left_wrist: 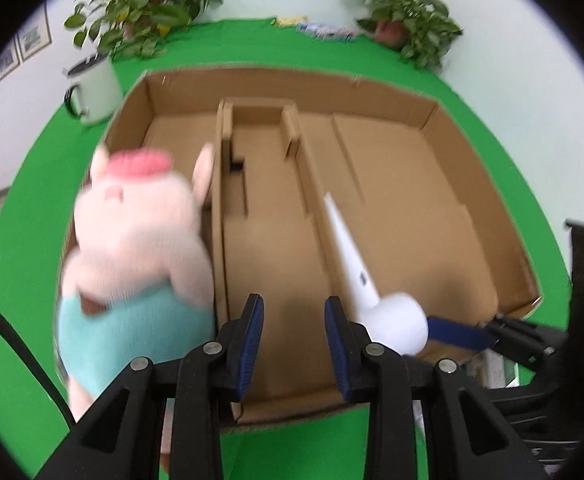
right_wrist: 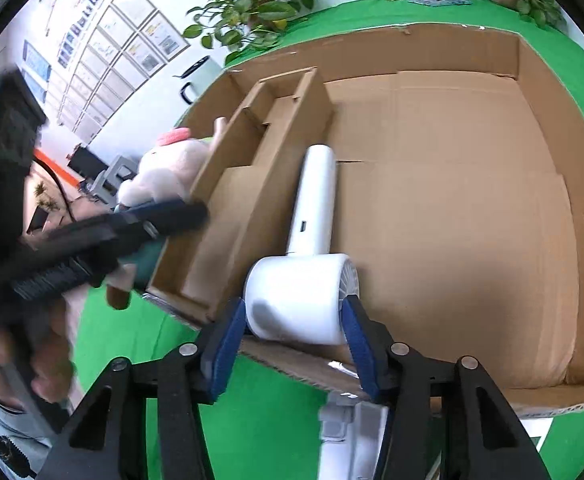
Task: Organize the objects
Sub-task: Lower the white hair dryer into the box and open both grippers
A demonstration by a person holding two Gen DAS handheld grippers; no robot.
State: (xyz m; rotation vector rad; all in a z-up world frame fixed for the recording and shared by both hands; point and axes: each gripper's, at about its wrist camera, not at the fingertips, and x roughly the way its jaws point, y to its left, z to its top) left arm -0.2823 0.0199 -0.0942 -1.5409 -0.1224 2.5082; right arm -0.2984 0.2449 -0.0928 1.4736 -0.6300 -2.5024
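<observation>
Lying between right claw [right_wrist: 294, 334] pads, seemingly gripped: hairdryer [right_wrist: 304, 276]

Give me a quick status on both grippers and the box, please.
Left gripper empty, jaws apart. Right gripper around hair dryer head inside cardboard box. Plush pig in left compartment.

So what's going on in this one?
A person is sorting things into a partitioned brown cardboard box on a green table, one gripper per hand. The right gripper brackets the head of a white hair dryer lying in the box. The left gripper is empty, beside a pink plush pig at the box's left edge.
</observation>
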